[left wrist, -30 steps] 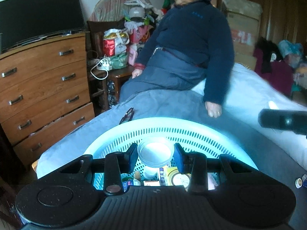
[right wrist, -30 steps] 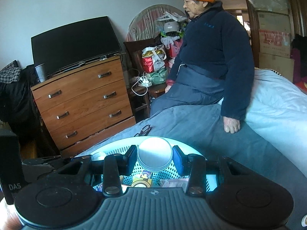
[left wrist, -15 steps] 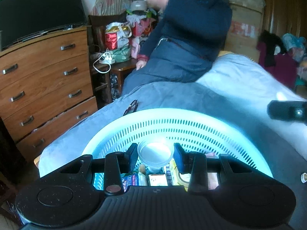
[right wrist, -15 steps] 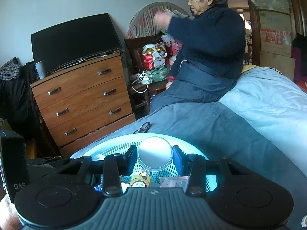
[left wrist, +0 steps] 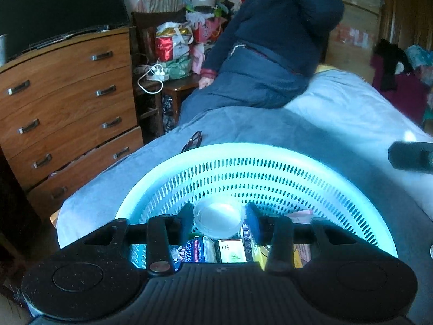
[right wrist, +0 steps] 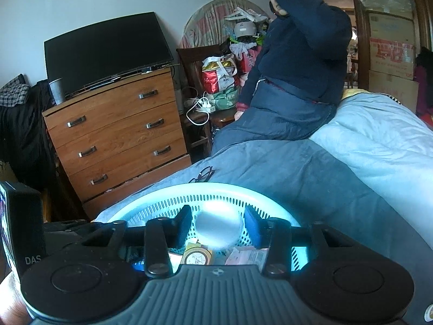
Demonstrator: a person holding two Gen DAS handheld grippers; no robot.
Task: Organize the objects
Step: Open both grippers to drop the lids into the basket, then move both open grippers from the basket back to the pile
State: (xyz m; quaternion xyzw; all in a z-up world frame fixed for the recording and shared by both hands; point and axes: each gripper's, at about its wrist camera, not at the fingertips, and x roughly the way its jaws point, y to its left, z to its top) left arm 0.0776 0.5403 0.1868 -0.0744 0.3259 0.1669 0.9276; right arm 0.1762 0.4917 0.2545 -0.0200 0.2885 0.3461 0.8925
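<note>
A pale blue perforated basket [left wrist: 259, 173] sits on the bed, holding several small boxes and packets [left wrist: 230, 250]. My left gripper [left wrist: 219, 222] hangs over the basket's near side, shut on a round clear jar [left wrist: 219, 219] seen from its open end. My right gripper [right wrist: 217, 228] is over the same basket [right wrist: 167, 200], shut on a round white lid [right wrist: 218, 230]. A yellow round-labelled box [right wrist: 196, 256] lies below the lid. The right gripper's body shows at the right edge of the left wrist view [left wrist: 411, 157].
A person in a dark blue top [left wrist: 276, 54] sits on the far side of the bed [left wrist: 338, 124]. Glasses [left wrist: 193, 140] lie on the blue blanket behind the basket. A wooden chest of drawers [left wrist: 67, 108] with a TV stands to the left.
Both grippers have dipped lower toward the basket, still holding jar and lid. The seated person has raised an arm to the head.
</note>
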